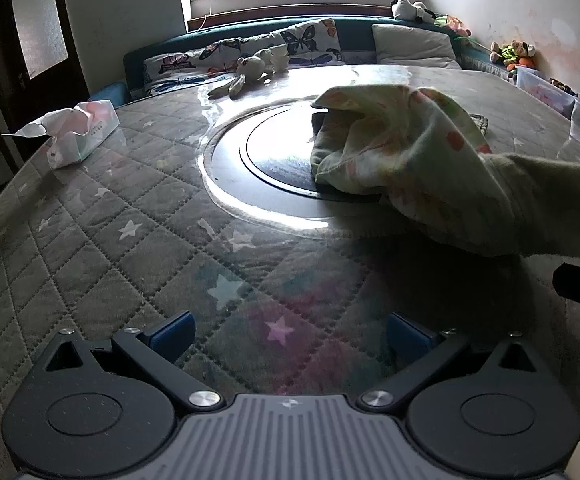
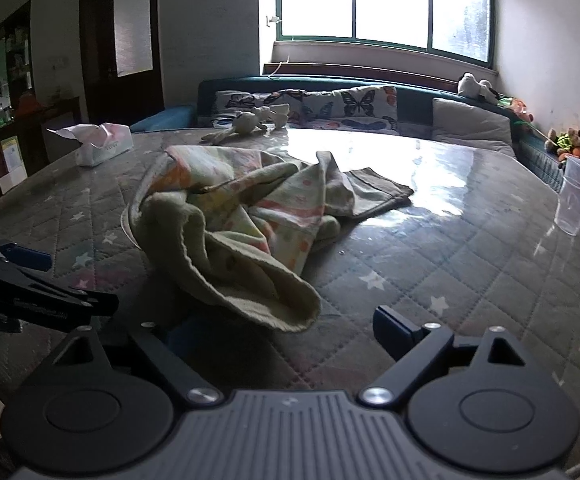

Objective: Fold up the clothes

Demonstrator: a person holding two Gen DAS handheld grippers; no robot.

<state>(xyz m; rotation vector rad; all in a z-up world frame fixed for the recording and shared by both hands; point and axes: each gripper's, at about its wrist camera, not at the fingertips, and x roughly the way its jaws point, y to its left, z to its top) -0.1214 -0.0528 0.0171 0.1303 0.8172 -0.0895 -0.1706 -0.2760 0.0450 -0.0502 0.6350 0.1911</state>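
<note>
The cloth (image 2: 246,220) is still lying in a crumpled heap on the table (image 2: 449,248), not folded at all, and you are holding your left gripper (image 1: 290,334) and right gripper (image 2: 282,328) wide open, gripping nothing.

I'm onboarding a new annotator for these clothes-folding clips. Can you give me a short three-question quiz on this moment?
1. True or false: the crumpled pale green floral garment lies flat and neatly folded on the grey star-patterned quilted table.
2. Multiple choice: the clear plastic cup stands (A) on the garment, (B) near the table's right edge, (C) beside the white and pink tissue pack.
3. In the right wrist view, is anything gripped by the right gripper?

Key
1. False: it is bunched in a heap.
2. B.
3. No: its jaws stand wide apart, and the garment's near hem reaches between them without being pinched.
</note>
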